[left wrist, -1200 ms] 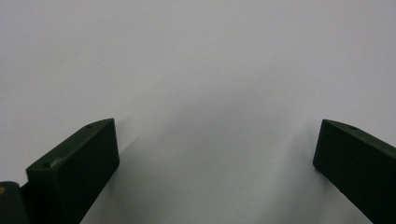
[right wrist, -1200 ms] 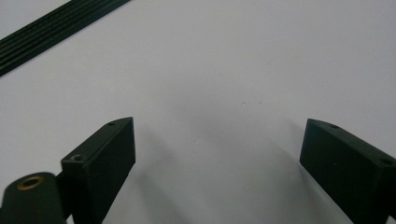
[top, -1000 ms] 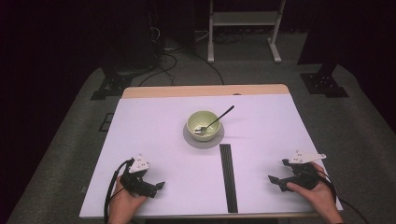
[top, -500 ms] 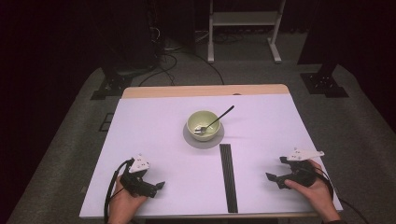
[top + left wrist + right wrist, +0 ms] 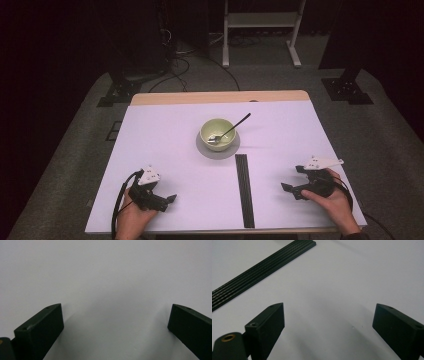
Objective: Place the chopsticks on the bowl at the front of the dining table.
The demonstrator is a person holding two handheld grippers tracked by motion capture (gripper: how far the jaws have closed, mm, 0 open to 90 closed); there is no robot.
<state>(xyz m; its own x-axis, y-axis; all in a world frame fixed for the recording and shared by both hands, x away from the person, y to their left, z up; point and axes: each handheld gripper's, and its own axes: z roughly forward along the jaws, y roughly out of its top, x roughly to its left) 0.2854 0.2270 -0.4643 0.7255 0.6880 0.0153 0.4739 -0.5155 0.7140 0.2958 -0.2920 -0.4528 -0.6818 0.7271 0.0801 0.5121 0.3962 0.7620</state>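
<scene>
In the high view, the left gripper (image 5: 167,199) sat at the lower left of the white table (image 5: 165,135), jaws spread wide over bare surface and holding nothing. The right gripper (image 5: 292,181) sat at the lower right, jaws likewise apart and empty, just right of the black ribbed strip (image 5: 244,190). Above the strip, at centre frame, a green bowl (image 5: 216,133) held a spoon (image 5: 231,128) on a grey saucer (image 5: 202,148).

Black strip (image 5: 262,271) cut off at left edge.
</scene>
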